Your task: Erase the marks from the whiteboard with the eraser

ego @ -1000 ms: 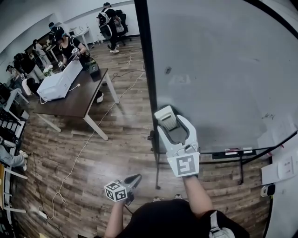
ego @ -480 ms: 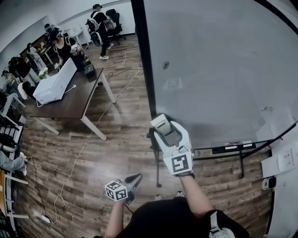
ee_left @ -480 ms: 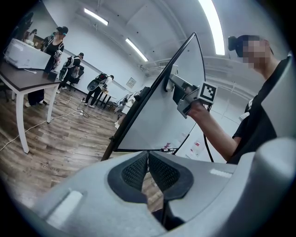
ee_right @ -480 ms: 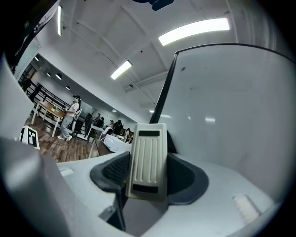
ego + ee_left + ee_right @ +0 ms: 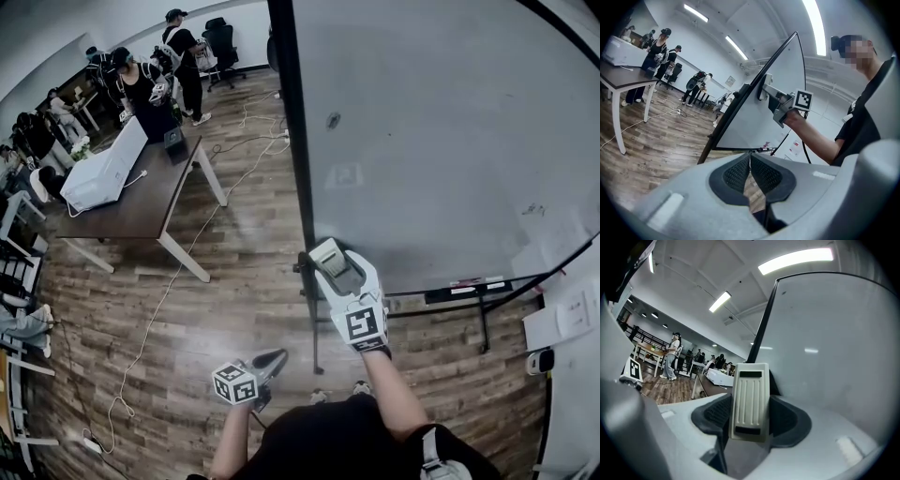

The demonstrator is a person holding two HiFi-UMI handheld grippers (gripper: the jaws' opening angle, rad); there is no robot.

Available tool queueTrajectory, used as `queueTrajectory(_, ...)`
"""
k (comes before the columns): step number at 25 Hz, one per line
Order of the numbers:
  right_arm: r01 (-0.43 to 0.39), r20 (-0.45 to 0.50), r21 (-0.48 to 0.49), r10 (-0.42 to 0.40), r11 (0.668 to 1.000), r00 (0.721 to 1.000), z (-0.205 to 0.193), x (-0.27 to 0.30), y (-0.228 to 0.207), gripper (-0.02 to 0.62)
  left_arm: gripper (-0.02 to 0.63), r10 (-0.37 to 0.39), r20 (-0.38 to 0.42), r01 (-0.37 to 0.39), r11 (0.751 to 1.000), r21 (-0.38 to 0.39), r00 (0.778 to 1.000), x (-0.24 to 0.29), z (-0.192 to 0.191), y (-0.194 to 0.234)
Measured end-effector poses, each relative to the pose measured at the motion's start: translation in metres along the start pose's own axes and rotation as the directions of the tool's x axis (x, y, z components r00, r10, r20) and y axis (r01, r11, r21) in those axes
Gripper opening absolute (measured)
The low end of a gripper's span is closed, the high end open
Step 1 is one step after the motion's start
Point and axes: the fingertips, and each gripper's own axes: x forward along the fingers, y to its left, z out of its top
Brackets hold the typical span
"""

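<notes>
While the right hand-held gripper (image 5: 343, 269) clamps the eraser (image 5: 329, 254) by the whiteboard (image 5: 441, 141), faint marks (image 5: 330, 120) above it look unwiped, and the left hand-held gripper (image 5: 269, 360) hangs closed and empty.

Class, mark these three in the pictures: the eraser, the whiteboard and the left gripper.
eraser (image 5: 750, 401): right gripper view, on its ribbed back.
whiteboard (image 5: 441, 141): head view, on bare board surface.
left gripper (image 5: 750, 159): left gripper view, where its closed jaw tips meet.
</notes>
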Motion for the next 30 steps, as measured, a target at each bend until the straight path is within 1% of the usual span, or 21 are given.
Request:
queueTrajectory(3, -0.026, 0.013, 0.016, 0.025, 1.000, 1.000, -0.002, -0.002, 0.003, 0.255, 0.018, -0.010, -0.011, 0.010, 1.000, 0.004, 1.000, -0.001, -0.003, 0.001)
queueTrajectory(6, -0.068, 0.023, 0.007, 0.068, 0.998, 0.997, -0.003, -0.009, 0.013, 0.255, 0.018, -0.018, -0.013, 0.018, 1.000, 0.015, 1.000, -0.002, -0.002, 0.002)
queueTrajectory(9, -0.094, 0.019, -0.003, 0.094, 0.996, 0.995, -0.006, -0.022, 0.022, 0.255, 0.018, -0.036, -0.008, 0.036, 0.999, 0.030, 0.999, -0.001, 0.001, -0.005)
queueTrajectory(11, -0.105, 0.020, 0.010, 0.105, 0.994, 0.994, -0.009, -0.033, 0.024, 0.255, 0.018, -0.047, -0.010, 0.048, 0.998, 0.045, 0.999, 0.000, 0.001, -0.012)
queueTrajectory(13, -0.115, 0.039, 0.050, 0.114, 0.992, 0.993, -0.013, -0.047, 0.024, 0.255, 0.018, -0.053, -0.007, 0.053, 0.997, 0.056, 0.999, 0.002, 0.001, -0.018)
queueTrajectory(16, -0.147, 0.082, 0.173, 0.134, 0.974, 0.988, -0.025, -0.072, 0.019, 0.255, 0.018, -0.067, 0.009, 0.066, 0.996, 0.067, 0.998, 0.008, 0.001, -0.033)
queueTrajectory(18, -0.157, 0.071, 0.223, 0.144, 0.962, 0.987, -0.038, -0.092, 0.019, 0.255, 0.018, -0.080, 0.011, 0.079, 0.994, 0.075, 0.997, 0.010, -0.002, -0.047)
queueTrajectory(21, -0.198, 0.055, 0.236, 0.191, 0.951, 0.980, -0.060, -0.124, 0.028, 0.255, 0.018, -0.088, 0.012, 0.087, 0.993, 0.077, 0.996, 0.012, -0.012, -0.067)
queueTrajectory(24, -0.252, 0.036, 0.264, 0.251, 0.931, 0.967, -0.085, -0.157, 0.040, 0.255, 0.018, -0.099, 0.025, 0.097, 0.992, 0.081, 0.995, 0.015, -0.021, -0.090)
queueTrajectory(27, -0.277, 0.005, 0.285, 0.287, 0.918, 0.958, -0.103, -0.191, 0.048, 0.255, 0.018, -0.107, 0.028, 0.104, 0.991, 0.088, 0.994, 0.021, -0.031, -0.115)
queueTrajectory(30, -0.297, -0.008, 0.303, 0.315, 0.905, 0.949, -0.111, -0.225, 0.055, 0.255, 0.018, -0.113, 0.015, 0.112, 0.989, 0.095, 0.993, 0.025, -0.044, -0.138)
